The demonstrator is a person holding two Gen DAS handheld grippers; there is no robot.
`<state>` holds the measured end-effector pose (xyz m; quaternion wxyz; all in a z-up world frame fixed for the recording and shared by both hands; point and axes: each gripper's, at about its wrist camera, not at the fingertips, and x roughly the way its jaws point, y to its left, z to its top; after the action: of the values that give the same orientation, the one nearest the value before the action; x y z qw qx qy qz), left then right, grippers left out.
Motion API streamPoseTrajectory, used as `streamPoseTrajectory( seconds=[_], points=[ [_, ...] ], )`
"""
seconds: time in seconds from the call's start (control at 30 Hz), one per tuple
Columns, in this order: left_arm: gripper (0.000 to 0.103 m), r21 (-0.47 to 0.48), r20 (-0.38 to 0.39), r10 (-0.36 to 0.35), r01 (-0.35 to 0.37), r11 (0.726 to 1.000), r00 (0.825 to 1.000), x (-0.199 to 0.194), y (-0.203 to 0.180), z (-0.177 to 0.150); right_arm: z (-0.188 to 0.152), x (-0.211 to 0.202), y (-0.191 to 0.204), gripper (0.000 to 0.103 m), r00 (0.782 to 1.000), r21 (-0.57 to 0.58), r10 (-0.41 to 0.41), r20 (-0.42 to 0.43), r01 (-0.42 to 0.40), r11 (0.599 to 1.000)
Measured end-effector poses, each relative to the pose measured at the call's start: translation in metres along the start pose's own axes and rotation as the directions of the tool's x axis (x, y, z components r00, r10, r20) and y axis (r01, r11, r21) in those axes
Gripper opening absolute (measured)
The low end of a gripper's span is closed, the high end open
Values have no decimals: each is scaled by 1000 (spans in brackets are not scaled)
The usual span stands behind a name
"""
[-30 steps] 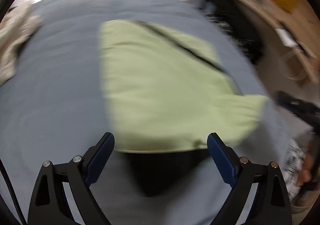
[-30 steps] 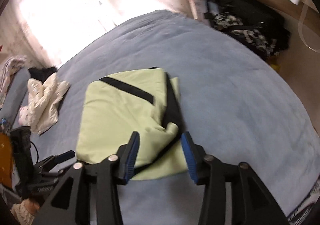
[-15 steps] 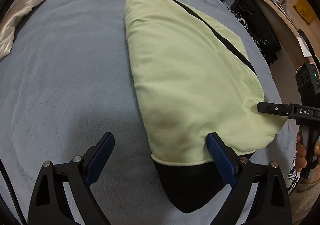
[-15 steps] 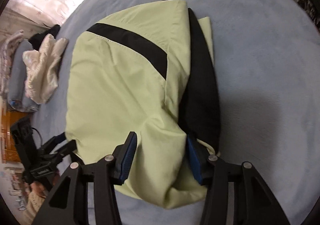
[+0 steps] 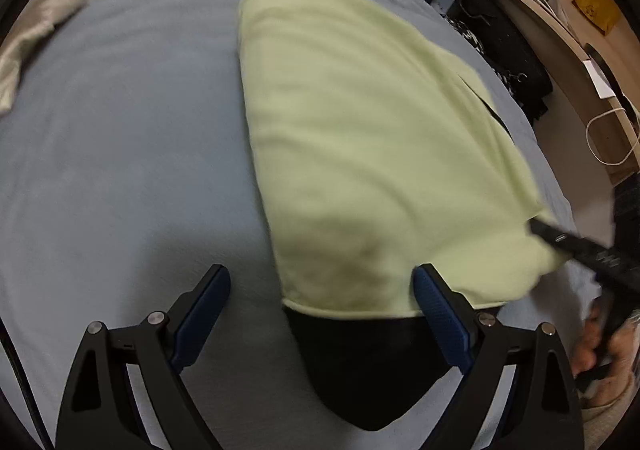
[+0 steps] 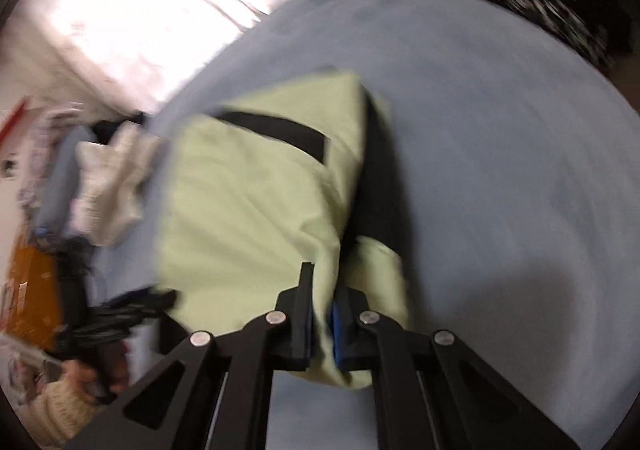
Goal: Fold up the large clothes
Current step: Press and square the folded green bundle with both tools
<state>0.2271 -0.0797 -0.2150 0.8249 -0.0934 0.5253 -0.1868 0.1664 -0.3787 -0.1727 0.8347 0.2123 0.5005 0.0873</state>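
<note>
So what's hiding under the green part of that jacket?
Black fabric pokes out below the light green jacket's hem, between the open left tongs, and runs along its side. Beneath lies the blue-grey bedspread. How far the black reaches underneath is covered.

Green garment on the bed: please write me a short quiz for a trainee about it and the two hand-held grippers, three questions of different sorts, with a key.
1. True or false: the right hand-held gripper is shut on a fold of the green garment.
2. Multiple choice: the left hand-held gripper is A) shut on the garment, B) open, with the garment's near end between its fingers, C) out of view.
3. Fill in: the garment lies on a ____ bed cover.

Key: 1 true. The jaws have just been closing and now pinch green cloth. 2 B. 3 blue.
</note>
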Motion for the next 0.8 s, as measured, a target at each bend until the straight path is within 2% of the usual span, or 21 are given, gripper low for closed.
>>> streamPoseTrajectory(
  seconds=[0.1,0.27,0.33,0.37,0.4,0.47,0.6,0.67,0.73,0.8],
  points=[
    [92,13,27,10,-10,1000,1000,1,-3,-4,-12,6,-5,5,1000,20,-12,11,12,1000],
    [92,43,30,15,-16,999,999,-8,-11,5,3,-1,25,12,998,-86,-56,-5,56,995],
    [92,54,22,-9,8,999,1000,-10,-12,15,17,-5,30,24,999,-96,-42,-19,40,995],
    [92,52,16,-22,21,998,1000,-11,-11,21,26,-6,31,36,999,-87,-35,-13,34,996],
    [92,41,14,-42,41,998,999,-12,-10,28,36,-8,30,43,1000,-76,-29,-8,28,997],
    [92,18,20,-59,59,998,998,-15,-6,39,58,-2,29,48,1000,-45,-11,-12,10,999],
    [92,-23,12,-80,80,996,997,-9,7,63,91,33,21,50,996,7,-45,-83,45,999],
    [92,-40,4,-77,77,996,997,-4,14,72,103,50,11,50,993,68,-20,-120,28,997],
    [92,-68,-4,-83,82,994,997,5,22,78,112,60,6,50,994,112,16,-111,-3,994],
    [92,-97,-11,-103,101,990,995,13,30,87,115,64,8,49,995,97,41,-86,-33,995]
  ],
)
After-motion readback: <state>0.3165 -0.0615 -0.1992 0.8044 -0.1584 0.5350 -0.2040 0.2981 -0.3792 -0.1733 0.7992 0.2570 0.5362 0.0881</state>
